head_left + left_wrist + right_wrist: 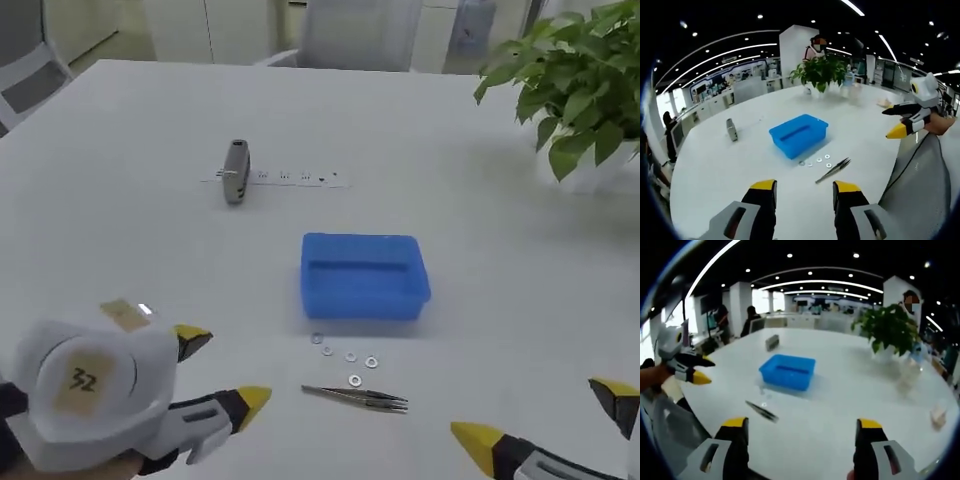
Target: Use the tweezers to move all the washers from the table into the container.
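A blue container (363,276) (798,134) (787,371) sits mid-table. Several small washers (347,355) (817,162) lie just in front of it. Metal tweezers (357,397) (833,170) (761,411) lie on the table close to the washers. My left gripper (222,370) (804,190) hovers at the near left, open and holding nothing, left of the tweezers. At the near right my right gripper (545,415) (802,428) is open too, nothing between its jaws, right of the tweezers.
A grey power strip unit (236,170) (731,129) (772,342) lies beyond the container. A potted plant (580,85) (818,73) (888,330) stands at the far right. Chairs stand at the table's far side and far left. The table's near edge runs under both grippers.
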The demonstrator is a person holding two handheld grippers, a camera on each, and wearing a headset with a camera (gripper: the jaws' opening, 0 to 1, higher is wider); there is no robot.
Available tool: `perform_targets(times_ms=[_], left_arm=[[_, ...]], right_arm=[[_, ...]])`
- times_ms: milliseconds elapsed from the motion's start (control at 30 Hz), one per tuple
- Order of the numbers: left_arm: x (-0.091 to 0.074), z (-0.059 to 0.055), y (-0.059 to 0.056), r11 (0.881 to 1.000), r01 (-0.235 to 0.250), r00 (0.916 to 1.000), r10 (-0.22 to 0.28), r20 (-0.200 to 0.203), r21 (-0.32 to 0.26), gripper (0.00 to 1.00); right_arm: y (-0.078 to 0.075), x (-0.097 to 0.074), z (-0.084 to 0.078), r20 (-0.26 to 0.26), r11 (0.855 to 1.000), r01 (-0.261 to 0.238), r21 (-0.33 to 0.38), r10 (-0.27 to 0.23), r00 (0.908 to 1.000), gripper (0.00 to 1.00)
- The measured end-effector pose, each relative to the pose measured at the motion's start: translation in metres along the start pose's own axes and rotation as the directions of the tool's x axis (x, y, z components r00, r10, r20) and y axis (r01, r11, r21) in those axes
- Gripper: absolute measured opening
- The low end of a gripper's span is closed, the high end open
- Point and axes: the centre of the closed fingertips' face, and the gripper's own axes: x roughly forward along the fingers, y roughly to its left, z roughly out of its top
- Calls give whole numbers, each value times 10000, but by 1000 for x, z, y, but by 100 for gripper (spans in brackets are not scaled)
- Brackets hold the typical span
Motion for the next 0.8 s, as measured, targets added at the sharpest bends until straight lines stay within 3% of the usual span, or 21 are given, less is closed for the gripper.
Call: perform_targets(times_ms=[200, 367, 500, 567, 700, 800], left_arm=[[25, 5, -5, 9932, 857, 9957, -825, -432, 789, 31], [45, 1, -9, 9755, 1605, 9835, -1452, -1078, 1507, 25], [63, -11, -13, 9586, 2235, 9659, -1936, -1719, 1762, 23], [69, -18, -15, 9438, 2506, 9554, -2051, -2126, 2156, 21], [81, -23, -19, 9277, 2897, 9418, -2325, -2430, 2354, 18], [90, -28, -21, 9049, 3237, 9280, -2467, -2792, 2764, 14]], right_arm=[[-7, -1, 2, 183, 9991, 425, -36, -424, 9989, 83], [-4, 1, 1, 79, 9973, 506, -539, -502, 9987, 83], [-4, 2, 0, 12, 9970, 446, -631, -446, 9990, 83], [-5, 2, -1, -31, 9966, 492, -657, -495, 9988, 83], [-6, 2, 0, 3, 9966, 521, -645, -522, 9986, 83], [-7, 3, 0, -4, 9962, 561, -659, -562, 9984, 82]])
